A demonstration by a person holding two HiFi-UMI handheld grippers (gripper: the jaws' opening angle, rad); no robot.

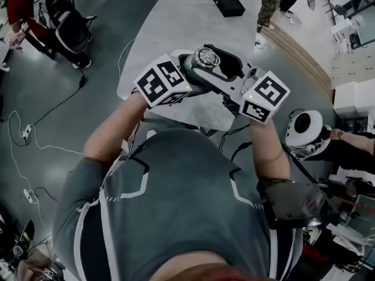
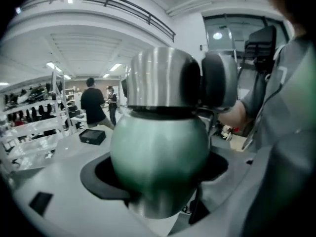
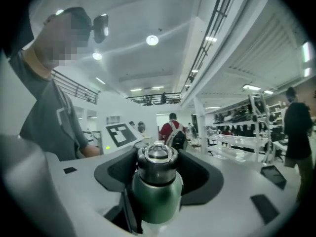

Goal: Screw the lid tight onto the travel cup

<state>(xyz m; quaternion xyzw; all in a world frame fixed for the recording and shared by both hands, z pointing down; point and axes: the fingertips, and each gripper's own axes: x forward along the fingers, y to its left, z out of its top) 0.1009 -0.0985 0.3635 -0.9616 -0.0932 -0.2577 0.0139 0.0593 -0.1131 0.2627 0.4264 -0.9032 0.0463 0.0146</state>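
Observation:
I hold the travel cup off the table between both grippers. Its green body (image 2: 158, 147) fills the space between the left gripper's (image 2: 158, 181) jaws, which are shut on it. The steel lid (image 2: 158, 78) sits on top of the body. In the right gripper view the lid (image 3: 157, 159) stands between the black pads of the right gripper (image 3: 157, 169), which press on its sides, with the green body (image 3: 157, 196) below. From the head view the lid (image 1: 208, 57) shows between the left gripper (image 1: 196, 75) and the right gripper (image 1: 221, 62).
Below the grippers lies a white table (image 1: 176, 16) with a black box (image 1: 227, 2) on its far part. People stand around the table, cables run over the floor at the left, and a white helmet (image 1: 304, 130) is at the right.

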